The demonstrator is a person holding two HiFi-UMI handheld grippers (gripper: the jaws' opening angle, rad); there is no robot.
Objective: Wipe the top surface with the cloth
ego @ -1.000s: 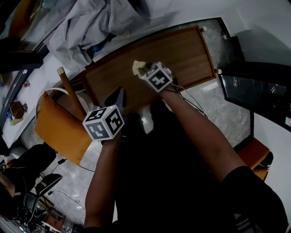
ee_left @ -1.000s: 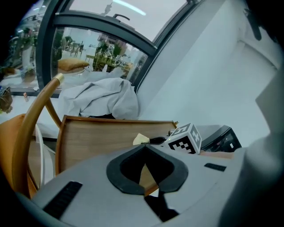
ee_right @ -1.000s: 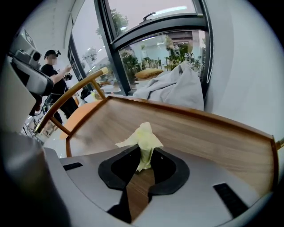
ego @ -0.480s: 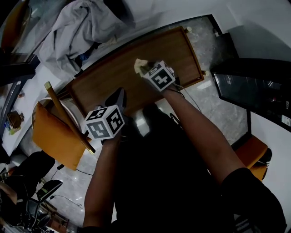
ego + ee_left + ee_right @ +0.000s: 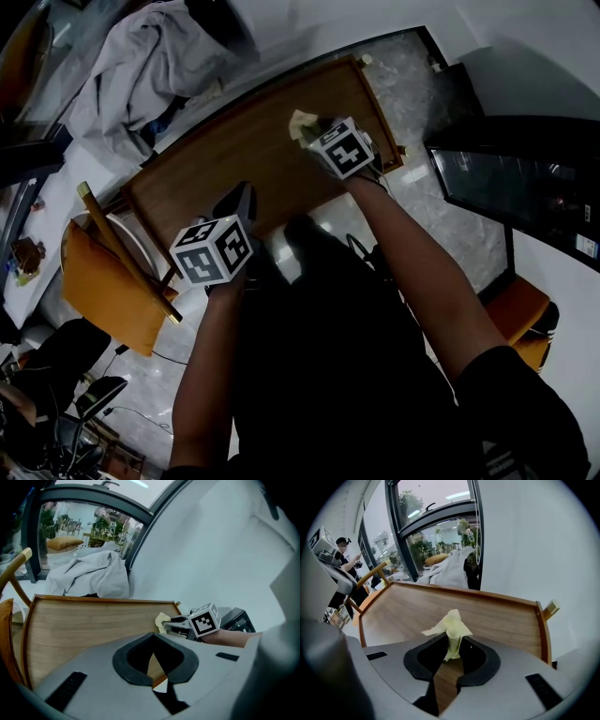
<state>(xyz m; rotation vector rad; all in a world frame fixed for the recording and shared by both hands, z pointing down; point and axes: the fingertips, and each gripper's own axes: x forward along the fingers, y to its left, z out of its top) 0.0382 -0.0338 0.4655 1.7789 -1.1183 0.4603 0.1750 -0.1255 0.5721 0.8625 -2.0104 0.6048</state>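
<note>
Yellow cloth (image 5: 452,627) was pinched in the right gripper (image 5: 449,660), its lower end hidden behind the jaws. Its bunched length poked up and forward toward the far edge of the desk (image 5: 497,616), near the right end. The left gripper (image 5: 157,666) hung at the near edge, jaws together, empty.

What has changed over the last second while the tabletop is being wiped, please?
The right hand-held gripper, shut on the cloth, slid it along the tabletop toward its right end. The left hand-held gripper stayed shut and empty near the front edge.
</note>
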